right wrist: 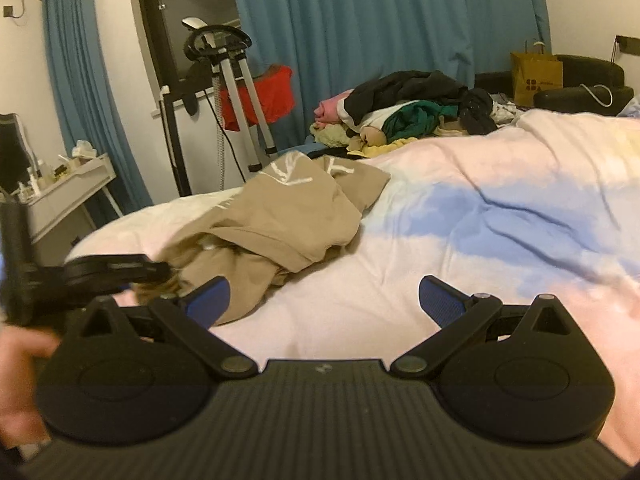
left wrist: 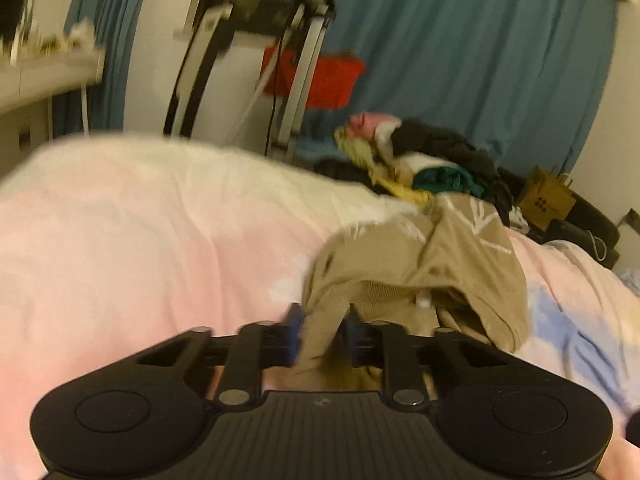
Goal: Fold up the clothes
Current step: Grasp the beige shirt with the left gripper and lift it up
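A crumpled tan garment (left wrist: 432, 256) with pale line markings lies on the pink and blue bedcover (left wrist: 120, 240). My left gripper (left wrist: 322, 332) is shut on a hanging fold of its near edge, blue pads pressing the cloth from both sides. In the right wrist view the same tan garment (right wrist: 280, 216) lies left of centre. My right gripper (right wrist: 324, 300) stands open over bare bedcover (right wrist: 480, 220), its left blue pad just beside the garment's near edge, nothing between the pads. The left gripper (right wrist: 116, 270) shows there at the garment's left end, with a hand behind it.
A heap of mixed clothes (right wrist: 412, 116) sits at the bed's far side. Beyond stand blue curtains (right wrist: 360, 20), a metal-legged stand (right wrist: 236, 92) with a red cloth, a brown paper bag (right wrist: 536, 76) and a white side table (right wrist: 68, 188) with small bottles.
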Available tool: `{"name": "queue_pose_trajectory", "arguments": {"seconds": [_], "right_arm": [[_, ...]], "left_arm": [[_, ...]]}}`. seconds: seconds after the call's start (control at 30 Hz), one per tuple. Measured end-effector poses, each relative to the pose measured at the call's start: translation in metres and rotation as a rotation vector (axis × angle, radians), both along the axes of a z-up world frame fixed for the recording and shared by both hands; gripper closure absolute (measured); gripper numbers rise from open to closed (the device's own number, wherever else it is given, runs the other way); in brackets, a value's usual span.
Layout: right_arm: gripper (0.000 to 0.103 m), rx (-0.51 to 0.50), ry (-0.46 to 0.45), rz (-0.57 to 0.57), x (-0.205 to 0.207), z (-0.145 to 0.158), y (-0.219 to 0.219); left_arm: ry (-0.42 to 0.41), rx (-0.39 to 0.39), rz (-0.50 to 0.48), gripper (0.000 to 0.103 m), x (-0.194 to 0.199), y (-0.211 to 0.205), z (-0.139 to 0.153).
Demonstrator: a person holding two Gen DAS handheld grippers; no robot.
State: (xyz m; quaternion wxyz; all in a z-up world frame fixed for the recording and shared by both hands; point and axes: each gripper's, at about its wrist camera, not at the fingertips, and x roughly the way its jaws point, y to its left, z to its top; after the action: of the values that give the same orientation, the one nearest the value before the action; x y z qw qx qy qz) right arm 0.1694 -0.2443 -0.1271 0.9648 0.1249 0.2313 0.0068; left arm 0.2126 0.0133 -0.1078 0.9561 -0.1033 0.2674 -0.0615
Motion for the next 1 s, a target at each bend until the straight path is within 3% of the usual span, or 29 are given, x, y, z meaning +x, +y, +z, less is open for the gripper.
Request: {"name": "queue_pose_trajectory", "arguments": {"seconds": [0.23, 0.53, 0.8, 0.9, 1.0], "right_arm": [[0.000, 0.002, -0.038, 0.045, 0.036, -0.023, 0.017], [0.000, -0.106, -0.201, 0.120, -0.001, 0.006, 0.044], [0.000, -0.124, -0.291, 0.234, -0.073, 0.042, 0.071], [0.000, -0.097, -0.281, 0.302, -0.095, 0.052, 0.086], [0.000, -0.162, -0.213, 0.300, -0.095, 0.051, 0.105]], "left_arm": [[-0.213, -0.026, -0.012, 0.094, -0.051, 0.000, 0.037], [-0.423, -0.068, -0.066, 0.096, -0.128, 0.001, 0.097], [-0.521, -0.107, -0.110, 0.096, -0.199, 0.011, 0.136], [-0.500, -0.116, -0.135, 0.095, -0.211, 0.015, 0.136], [-0.484, -0.109, -0.124, 0.095, -0.213, 0.018, 0.132]]}}
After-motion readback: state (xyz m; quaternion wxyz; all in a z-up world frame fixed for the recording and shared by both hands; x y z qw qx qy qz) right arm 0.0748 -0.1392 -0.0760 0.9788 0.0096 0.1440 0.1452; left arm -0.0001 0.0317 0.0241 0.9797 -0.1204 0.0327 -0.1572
